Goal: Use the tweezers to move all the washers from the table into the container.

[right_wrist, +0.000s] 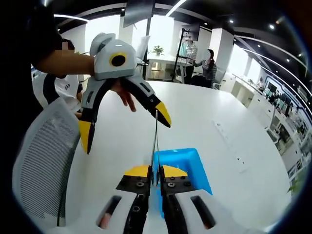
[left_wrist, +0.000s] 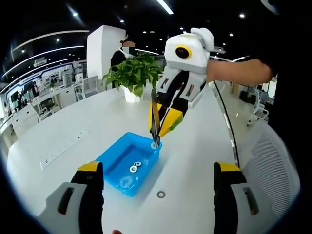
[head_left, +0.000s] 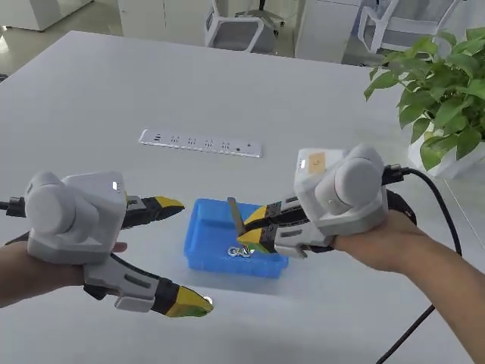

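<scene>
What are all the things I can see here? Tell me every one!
table: one, white, under everything
container: one, blue, between the grippers
washers: two, silver, inside the container
washer: one, silver, on the table beside the container
tweezers: one, dark, tips at the container's rim
power strip: one, white, beyond the container
plant: one, green, far right
chairs: two, white, behind the table
left gripper: yellow-tipped fingers open
right gripper: fingers shut on tweezers
</scene>
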The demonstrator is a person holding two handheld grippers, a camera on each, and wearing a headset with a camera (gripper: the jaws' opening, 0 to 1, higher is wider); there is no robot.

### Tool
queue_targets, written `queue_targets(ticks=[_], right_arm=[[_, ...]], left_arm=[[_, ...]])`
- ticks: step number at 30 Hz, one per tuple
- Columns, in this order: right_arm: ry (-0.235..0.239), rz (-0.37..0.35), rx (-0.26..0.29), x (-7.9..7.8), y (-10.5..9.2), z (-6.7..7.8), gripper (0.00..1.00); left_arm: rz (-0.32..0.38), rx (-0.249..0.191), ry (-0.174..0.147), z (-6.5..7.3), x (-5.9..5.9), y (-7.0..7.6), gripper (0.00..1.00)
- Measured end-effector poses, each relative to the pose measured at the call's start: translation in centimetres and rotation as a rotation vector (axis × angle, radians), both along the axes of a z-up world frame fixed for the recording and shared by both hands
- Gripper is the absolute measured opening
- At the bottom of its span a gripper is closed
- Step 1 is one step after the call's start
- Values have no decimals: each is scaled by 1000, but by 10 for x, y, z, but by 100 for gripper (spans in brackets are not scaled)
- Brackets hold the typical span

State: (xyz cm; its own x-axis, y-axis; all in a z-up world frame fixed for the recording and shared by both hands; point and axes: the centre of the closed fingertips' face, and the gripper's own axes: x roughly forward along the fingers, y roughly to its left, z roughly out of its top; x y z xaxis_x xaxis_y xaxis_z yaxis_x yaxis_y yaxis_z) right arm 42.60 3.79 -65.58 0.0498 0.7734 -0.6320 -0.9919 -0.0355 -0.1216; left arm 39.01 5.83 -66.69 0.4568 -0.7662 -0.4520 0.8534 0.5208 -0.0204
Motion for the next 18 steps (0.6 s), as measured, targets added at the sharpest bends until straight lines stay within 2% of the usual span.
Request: queue_targets(ticks=[4, 9, 18], right_arm=[[-10, 9, 1, 7, 5, 3, 8], [-26, 17, 0, 18, 12, 3, 8], [-63, 27, -15, 37, 18, -9, 8]], left_arm=[[11, -6, -4, 2, 1, 3, 99], [20, -1, 8, -2, 0, 7, 99], [39, 1, 9, -2, 2, 15, 99]])
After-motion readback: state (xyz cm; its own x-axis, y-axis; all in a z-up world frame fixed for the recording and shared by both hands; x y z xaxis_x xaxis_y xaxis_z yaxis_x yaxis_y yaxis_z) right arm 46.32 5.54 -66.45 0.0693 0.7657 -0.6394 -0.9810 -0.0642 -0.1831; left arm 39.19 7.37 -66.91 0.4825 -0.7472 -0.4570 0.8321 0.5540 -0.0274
